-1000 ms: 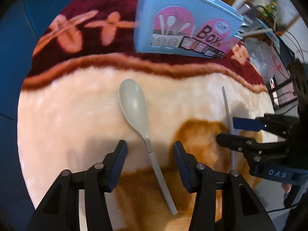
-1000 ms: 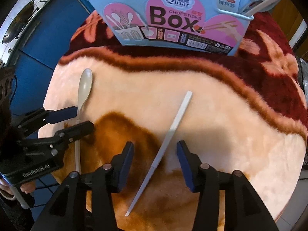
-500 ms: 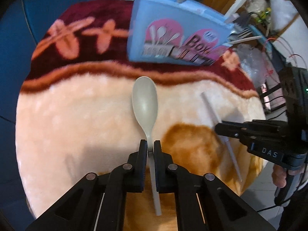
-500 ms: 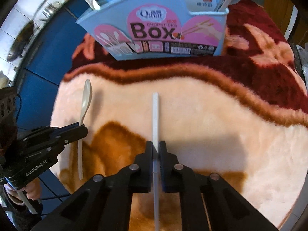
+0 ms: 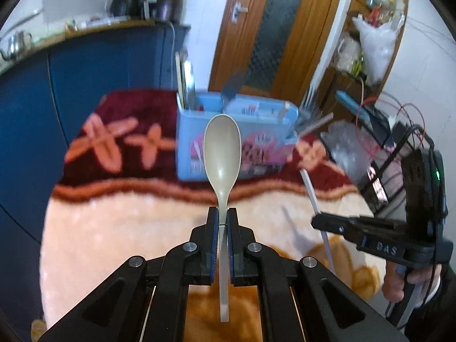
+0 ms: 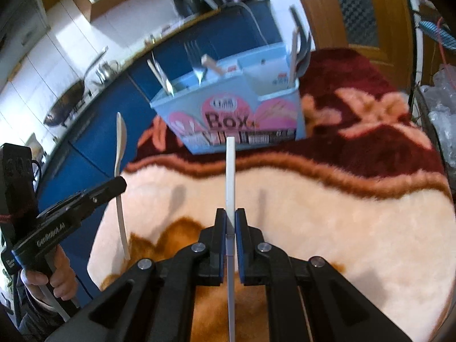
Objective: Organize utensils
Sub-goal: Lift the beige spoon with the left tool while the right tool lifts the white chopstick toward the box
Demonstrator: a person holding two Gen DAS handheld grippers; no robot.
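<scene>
My left gripper (image 5: 223, 219) is shut on the handle of a beige spoon (image 5: 222, 149), held above the plush mat with the bowl pointing toward the blue utensil box (image 5: 188, 145). My right gripper (image 6: 230, 219) is shut on a white chopstick (image 6: 230, 168), lifted off the mat and aimed at the same box (image 6: 287, 122). In the right wrist view the left gripper (image 6: 119, 183) shows at the left edge with the spoon (image 6: 120, 139) upright in it. The left wrist view shows the right gripper (image 5: 317, 222) at the right, holding the chopstick (image 5: 312, 193).
The box stands at the far side of a round table under a cream and maroon plush mat (image 6: 342, 228); forks, spoons and chopsticks stick up from its compartments. Blue cabinets (image 5: 85, 71) lie behind, a wooden door (image 5: 270, 28) and a cluttered rack (image 5: 370, 57) to the right.
Both grippers closed, the left on the spoon and the right on the chopstick, then rose off the mat and tilted up toward the box.
</scene>
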